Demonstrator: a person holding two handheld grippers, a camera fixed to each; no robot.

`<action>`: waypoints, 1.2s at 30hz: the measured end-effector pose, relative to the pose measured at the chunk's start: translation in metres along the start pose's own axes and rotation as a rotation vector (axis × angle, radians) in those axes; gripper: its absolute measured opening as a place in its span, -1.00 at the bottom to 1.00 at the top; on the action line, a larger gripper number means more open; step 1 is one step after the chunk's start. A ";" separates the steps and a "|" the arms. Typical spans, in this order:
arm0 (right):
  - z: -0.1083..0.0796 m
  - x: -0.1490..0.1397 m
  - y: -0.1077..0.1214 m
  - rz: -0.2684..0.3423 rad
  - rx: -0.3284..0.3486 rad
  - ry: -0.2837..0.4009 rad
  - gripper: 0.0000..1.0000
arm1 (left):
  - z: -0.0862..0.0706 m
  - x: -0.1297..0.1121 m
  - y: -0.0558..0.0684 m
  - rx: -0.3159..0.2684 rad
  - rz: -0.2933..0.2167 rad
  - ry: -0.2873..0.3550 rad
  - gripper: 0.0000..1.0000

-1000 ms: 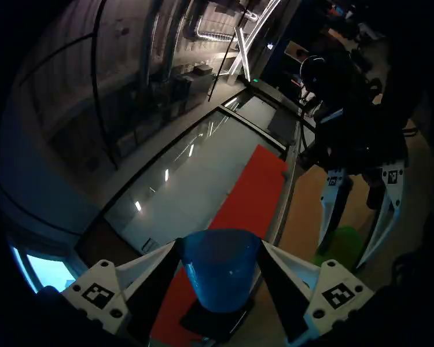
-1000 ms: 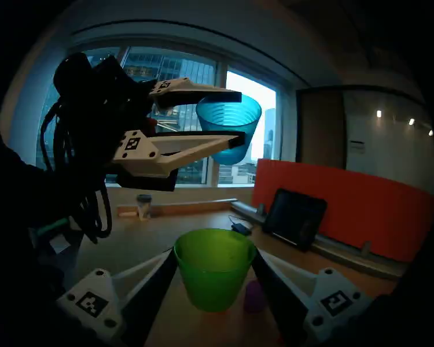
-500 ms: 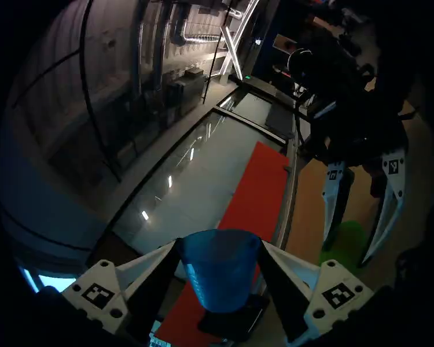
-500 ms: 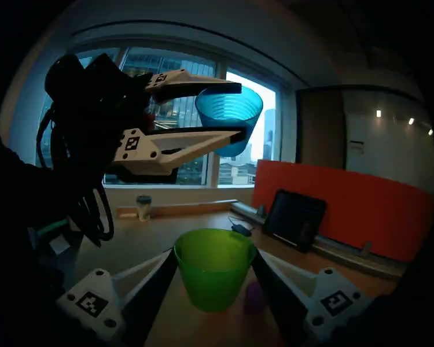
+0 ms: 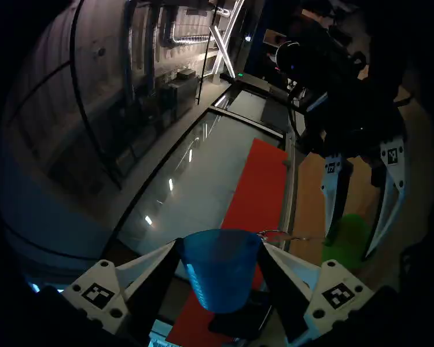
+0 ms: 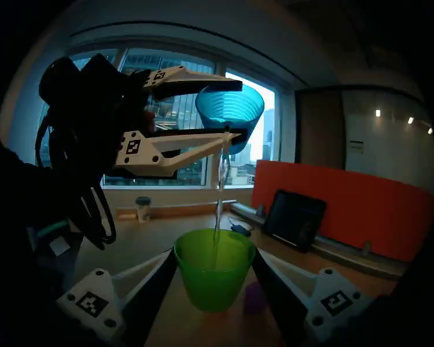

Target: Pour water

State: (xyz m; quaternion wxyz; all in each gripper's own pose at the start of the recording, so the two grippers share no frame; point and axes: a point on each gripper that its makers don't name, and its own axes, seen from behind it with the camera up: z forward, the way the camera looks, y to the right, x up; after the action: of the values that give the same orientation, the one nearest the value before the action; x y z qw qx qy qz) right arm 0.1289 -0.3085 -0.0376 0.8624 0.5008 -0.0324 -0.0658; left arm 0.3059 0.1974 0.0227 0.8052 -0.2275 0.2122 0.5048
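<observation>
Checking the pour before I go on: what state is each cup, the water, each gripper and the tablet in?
blue cup: tipped, water running over its rim.
green cup: upright, under the blue cup, catching water.
water stream: thin, landing inside the green cup.
left gripper: shut on the blue cup.
right gripper: shut on the green cup.
tablet: propped up, screen dark.

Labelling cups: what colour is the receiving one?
It's a green cup; right gripper view shows best.

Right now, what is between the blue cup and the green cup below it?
A thin stream of water, falling from the blue cup into the green cup, seen in the right gripper view.
</observation>
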 end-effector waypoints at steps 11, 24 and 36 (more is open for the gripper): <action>0.000 0.002 0.001 0.001 -0.001 0.004 0.83 | -0.001 0.003 0.001 -0.003 0.034 0.002 0.79; -0.004 0.004 0.002 0.006 -0.004 0.013 0.83 | 0.001 0.009 0.000 -0.007 0.081 0.007 0.79; -0.007 0.004 0.006 0.008 -0.009 0.021 0.83 | 0.002 0.011 -0.001 -0.005 0.117 0.014 0.79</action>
State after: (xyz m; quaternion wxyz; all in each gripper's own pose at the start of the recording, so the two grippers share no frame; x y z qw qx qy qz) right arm 0.1343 -0.3004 -0.0353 0.8653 0.4974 -0.0249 -0.0573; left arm 0.3116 0.2060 0.0177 0.7722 -0.2203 0.2296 0.5499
